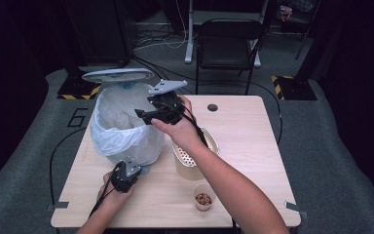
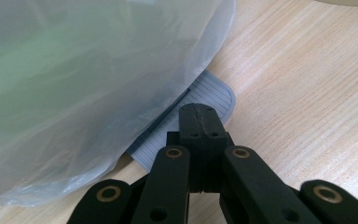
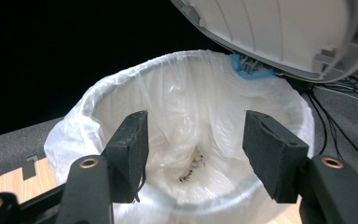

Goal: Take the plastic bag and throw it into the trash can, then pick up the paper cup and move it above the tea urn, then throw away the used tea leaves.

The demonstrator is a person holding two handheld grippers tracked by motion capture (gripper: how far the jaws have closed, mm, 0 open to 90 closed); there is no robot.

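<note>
Right tongs [image 3: 193,154] gape above the bin [image 3: 74,121] rim; left tongs [image 2: 198,116] clenched on its pedal [image 2: 209,93]

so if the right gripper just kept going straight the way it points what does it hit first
Most likely the white bag liner inside the open bin; the right gripper is open and aimed into its mouth, though depth is unclear.

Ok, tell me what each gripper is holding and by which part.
The left gripper is shut and presses on the bin's pedal, gripping nothing. The right gripper hangs open over the bin, holding nothing.
</note>
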